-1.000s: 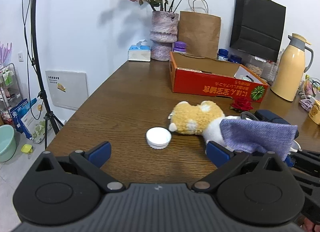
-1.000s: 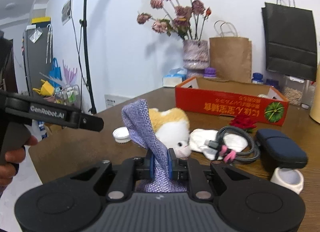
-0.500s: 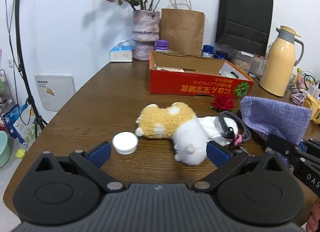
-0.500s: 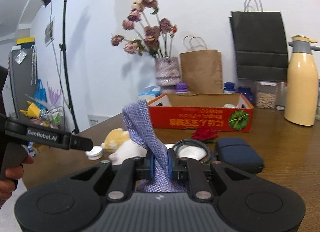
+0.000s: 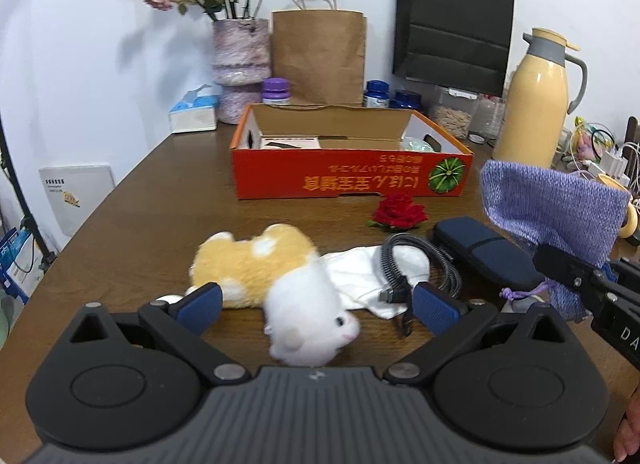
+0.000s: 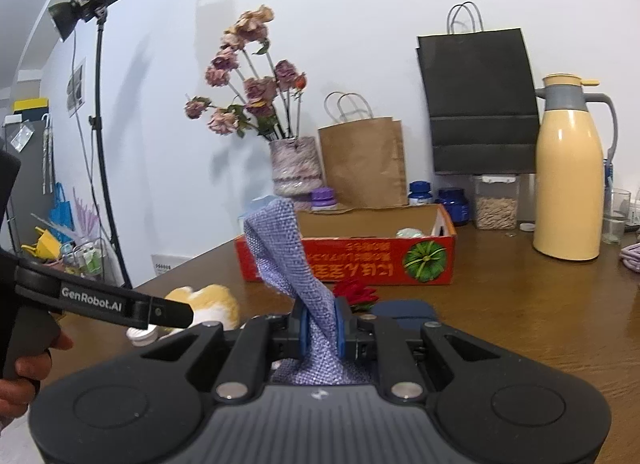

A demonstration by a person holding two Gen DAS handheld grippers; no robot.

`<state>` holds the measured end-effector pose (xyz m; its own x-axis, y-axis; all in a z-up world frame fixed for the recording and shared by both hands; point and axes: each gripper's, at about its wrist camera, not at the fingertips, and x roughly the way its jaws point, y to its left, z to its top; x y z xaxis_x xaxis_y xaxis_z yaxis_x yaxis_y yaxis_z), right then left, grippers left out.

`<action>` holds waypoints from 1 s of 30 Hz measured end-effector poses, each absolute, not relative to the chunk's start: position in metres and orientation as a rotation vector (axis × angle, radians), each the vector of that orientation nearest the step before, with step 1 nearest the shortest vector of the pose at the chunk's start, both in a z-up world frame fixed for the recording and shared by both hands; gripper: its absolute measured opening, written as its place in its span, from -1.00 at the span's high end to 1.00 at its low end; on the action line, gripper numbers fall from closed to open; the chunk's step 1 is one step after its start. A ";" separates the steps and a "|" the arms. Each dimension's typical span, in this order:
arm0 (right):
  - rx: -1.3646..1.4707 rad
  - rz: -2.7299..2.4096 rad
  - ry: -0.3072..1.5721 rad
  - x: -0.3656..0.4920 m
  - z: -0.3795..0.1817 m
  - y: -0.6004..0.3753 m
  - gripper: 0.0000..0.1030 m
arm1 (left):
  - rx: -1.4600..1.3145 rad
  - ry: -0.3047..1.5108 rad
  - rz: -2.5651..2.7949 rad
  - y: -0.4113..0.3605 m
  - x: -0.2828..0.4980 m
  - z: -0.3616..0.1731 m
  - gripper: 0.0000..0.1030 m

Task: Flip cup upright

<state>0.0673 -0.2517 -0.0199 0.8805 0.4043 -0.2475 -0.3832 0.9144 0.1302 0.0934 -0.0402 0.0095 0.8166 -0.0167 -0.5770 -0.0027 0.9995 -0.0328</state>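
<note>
A small white round cup (image 6: 142, 337) sits flat face up on the brown table (image 5: 160, 200), left of the plush toy (image 5: 256, 260). In the left wrist view only its edge (image 5: 167, 298) shows behind my left finger. My left gripper (image 5: 318, 304) is open, low over the table, with the toy's white head between its blue pads. It also reaches in from the left of the right wrist view (image 6: 160, 312). My right gripper (image 6: 320, 324) is shut on a purple woven pouch (image 6: 280, 248), held up at the right (image 5: 556, 204).
A red cardboard box (image 5: 348, 180) stands mid-table. In front of it lie a red rose (image 5: 400, 214), a navy case (image 5: 480, 248), a black cable (image 5: 416, 264) and a white cloth (image 5: 360, 276). A yellow thermos (image 5: 532, 104), vase (image 5: 240, 52) and paper bags line the back.
My left gripper has swung right, so the white cup slid from between its fingers to behind the left one. My right gripper rose and turned right with the pouch.
</note>
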 end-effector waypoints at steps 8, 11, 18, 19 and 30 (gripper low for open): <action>0.084 0.380 0.258 0.086 -0.018 -0.275 0.75 | 0.011 0.643 -0.026 -0.065 0.120 0.005 -1.00; 0.085 0.374 0.252 0.094 -0.016 -0.281 0.75 | 0.042 0.653 -0.038 -0.076 0.130 0.003 -1.00; 0.078 0.354 0.239 0.112 -0.011 -0.291 0.75 | 0.095 0.678 -0.060 -0.094 0.151 -0.005 -1.00; 0.080 0.351 0.239 0.115 -0.011 -0.292 0.75 | 0.104 0.681 -0.063 -0.096 0.154 -0.006 -1.00; 0.113 0.326 0.266 0.135 -0.022 -0.298 0.75 | 0.179 0.729 -0.092 -0.110 0.177 -0.019 -1.00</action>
